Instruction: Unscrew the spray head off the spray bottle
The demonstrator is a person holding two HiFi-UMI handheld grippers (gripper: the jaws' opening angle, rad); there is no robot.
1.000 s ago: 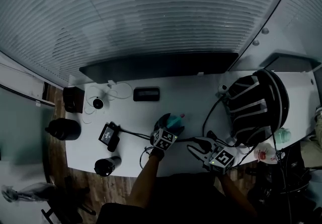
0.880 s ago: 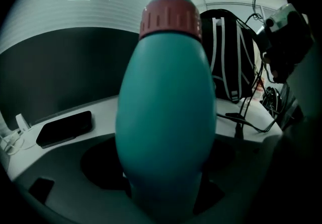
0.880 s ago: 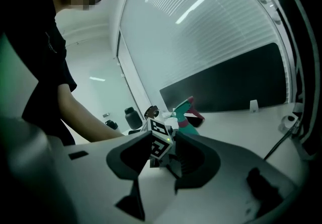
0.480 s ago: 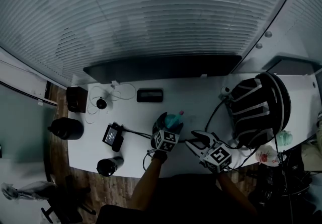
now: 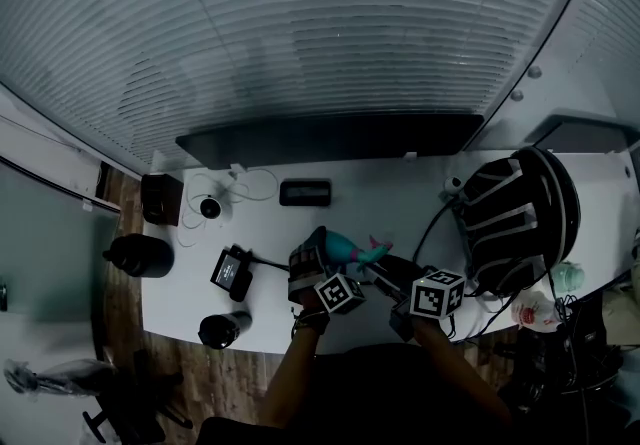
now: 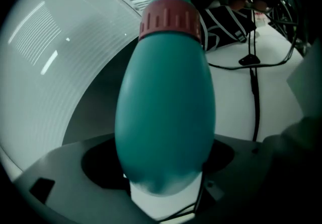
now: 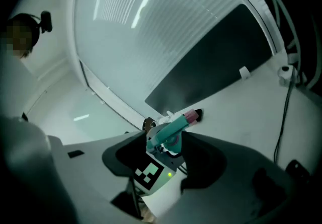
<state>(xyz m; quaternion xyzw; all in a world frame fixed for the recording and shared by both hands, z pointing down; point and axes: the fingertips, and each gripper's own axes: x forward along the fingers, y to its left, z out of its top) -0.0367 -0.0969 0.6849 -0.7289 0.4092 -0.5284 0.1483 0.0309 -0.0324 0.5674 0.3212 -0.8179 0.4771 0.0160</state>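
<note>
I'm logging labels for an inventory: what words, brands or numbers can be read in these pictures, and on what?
No text can be read anywhere.
Spray bottle: plain teal body, no label showing.
Small screen device: display too small to read.
White packet at the far right: red marks, too blurred to read.

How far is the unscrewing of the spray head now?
Done: the left gripper, jaws just tightened, holds the spray bottle by its body. In hand: the right gripper, jaws just opened, flanks the spray head without pressing. Left: the red collar sits on the neck, so the unscrewing itself remains.
</note>
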